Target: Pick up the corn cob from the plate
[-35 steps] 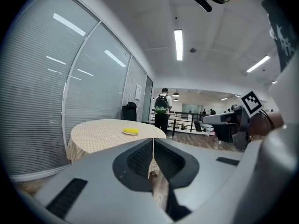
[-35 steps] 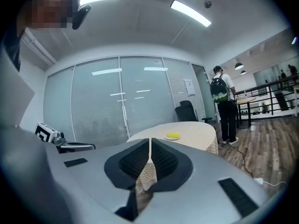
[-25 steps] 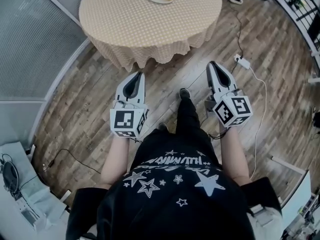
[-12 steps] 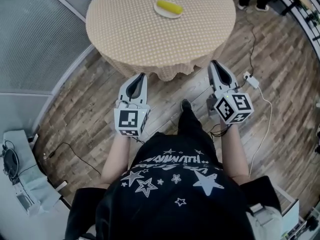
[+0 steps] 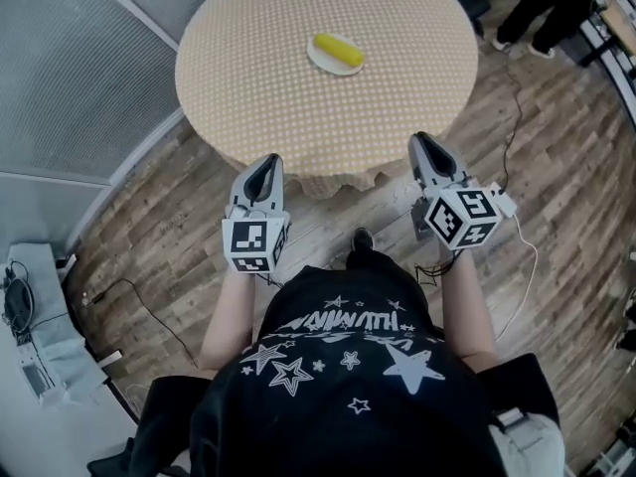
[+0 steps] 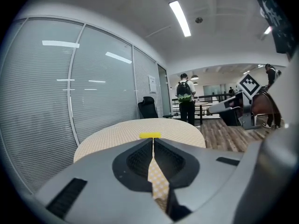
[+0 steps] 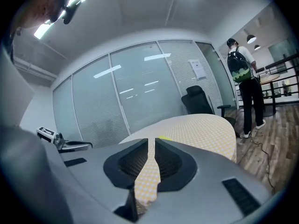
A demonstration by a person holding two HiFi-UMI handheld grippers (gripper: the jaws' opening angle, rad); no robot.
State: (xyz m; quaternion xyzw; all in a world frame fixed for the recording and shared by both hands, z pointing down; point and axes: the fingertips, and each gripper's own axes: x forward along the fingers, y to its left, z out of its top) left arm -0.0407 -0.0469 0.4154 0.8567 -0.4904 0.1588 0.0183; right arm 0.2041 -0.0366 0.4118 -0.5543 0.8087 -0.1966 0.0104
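Corn cob (image 5: 338, 50) lies on a small white plate (image 5: 316, 61), on the far half of a round worktop (image 5: 288, 107) with a checked tan cloth. The cob is yellow, lying flat, long axis running left-near to right-far. Nothing else is on the cloth.

Left claw (image 5: 265, 162) is held over the wood floor (image 5: 556, 177) just off the near edge of the worktop, pointing toward it, well apart from the plate. In the left gripper view its jaws are closed to a thin slit, tips meeting, nothing between them. The cob shows straight past the tips as a small yellow bar on the cloth.

Right claw (image 5: 425, 144) sits at the near-right edge of the worktop, also pointing at it, level with the left one and well apart from the plate. In the right gripper view its jaws are together and empty, with only cloth visible through the narrow gap; a sliver of yellow sits just right of the tips.

Each claw carries its marker cube toward the wearer, who has a black shirt with white stars (image 5: 348, 366).

A frosted glass wall (image 5: 70, 78) is on the left. A black office chair (image 6: 148, 107) stands beyond the worktop. A person with a backpack (image 6: 186, 99) stands far right, back turned. A white cable (image 5: 524, 266) trails on the floor at the right.
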